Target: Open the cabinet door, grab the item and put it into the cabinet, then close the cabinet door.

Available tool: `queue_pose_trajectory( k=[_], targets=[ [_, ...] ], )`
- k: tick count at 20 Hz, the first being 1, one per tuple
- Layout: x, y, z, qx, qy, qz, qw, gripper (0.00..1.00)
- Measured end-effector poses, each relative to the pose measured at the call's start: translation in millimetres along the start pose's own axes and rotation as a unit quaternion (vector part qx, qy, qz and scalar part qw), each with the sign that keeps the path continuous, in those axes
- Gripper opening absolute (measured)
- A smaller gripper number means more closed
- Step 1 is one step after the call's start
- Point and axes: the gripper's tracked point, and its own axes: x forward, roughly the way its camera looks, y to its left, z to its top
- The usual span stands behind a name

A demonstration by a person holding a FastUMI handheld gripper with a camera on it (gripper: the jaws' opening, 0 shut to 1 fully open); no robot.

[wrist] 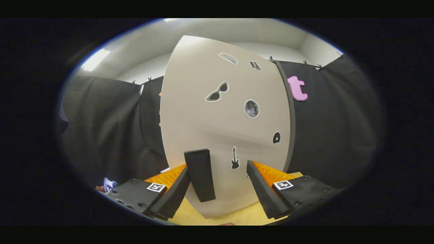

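A beige cabinet door (220, 128) with several small stickers stands just ahead of my fingers, upright on a yellow table (237, 218). A dark block handle (200, 174) sticks out from the door's lower part. My gripper (218, 171) is open, its fingers spread wide. The handle lies in the gap, close against the left finger (176, 193); the right finger (262, 189) is well apart from it. The door looks closed, with its dark edge (288, 115) showing to the right. What lies behind the door is hidden.
Black cloth walls (112, 128) hang behind and on both sides of the cabinet. A small phone-like object (109, 185) lies low to the left of the left finger. White room walls and ceiling lights show above the cloth.
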Motion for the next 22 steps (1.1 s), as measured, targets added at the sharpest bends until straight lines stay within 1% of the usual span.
queue_pose_trajectory(
  k=[5,7,8,9,12,17,22],
  targets=[
    [13,5,-9,-0.001,0.009,0.007,1.0,1.0],
    [31,10,-18,-0.007,0.012,0.003,1.0,1.0],
    [37,19,-20,-0.005,0.013,0.013,1.0,1.0],
    [48,23,-22,-0.003,0.012,0.013,1.0,1.0],
    [65,31,-19,-0.004,0.011,0.011,1.0,0.93],
    [106,47,-17,-0.005,0.007,0.007,1.0,0.93],
    [141,52,-16,-0.008,0.0,-0.003,1.0,0.93]
  ],
)
